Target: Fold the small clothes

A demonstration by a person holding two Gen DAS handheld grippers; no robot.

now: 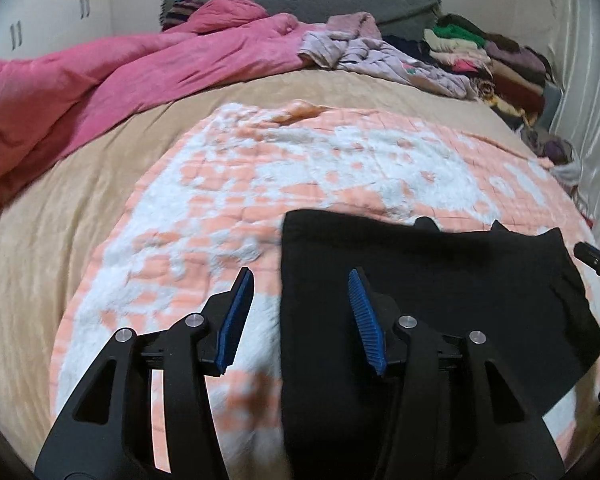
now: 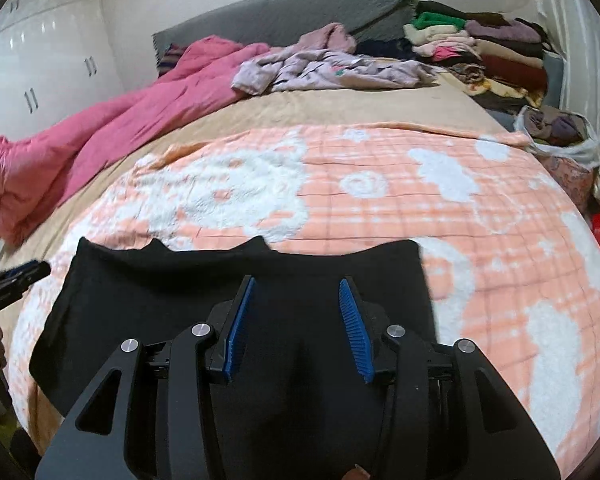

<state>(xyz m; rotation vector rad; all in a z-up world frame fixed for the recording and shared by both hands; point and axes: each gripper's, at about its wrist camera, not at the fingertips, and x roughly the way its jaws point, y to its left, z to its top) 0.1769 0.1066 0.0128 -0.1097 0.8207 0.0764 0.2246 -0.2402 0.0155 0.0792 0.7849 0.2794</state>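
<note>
A: What was under the left gripper [image 1: 300, 280] at that moment?

B: A flat black cloth garment [image 1: 440, 300], lying on a fluffy blanket with a peach and white pattern [image 1: 220, 200]. The left edge of the garment passed between the two blue ribbed pads; the right finger stood over the black cloth and the left finger over the blanket. The jaws were apart and nothing was pinched between them. The gripper was released.

A: And the right gripper [image 2: 298, 292]?

B: It was also released. Its two blue pads were apart over the same black garment [image 2: 180, 288], and the cloth lay below them, not clamped. The far edge of the garment, with two small raised points, was just ahead of the fingertips. The right edge of the garment was a little to the right of the right finger.

A: Did each gripper see the other one?

B: Yes, at the border of each view, but blurred.

A: What was farther ahead?

B: Beyond the blanket there was a beige bed sheet [image 2: 340, 108]. To the far left lay a crumpled pink quilt [image 1: 100, 80], straight ahead a pale lilac garment [image 2: 320, 68], and to the far right a stack of folded clothes in many colours [image 2: 480, 48].
</note>
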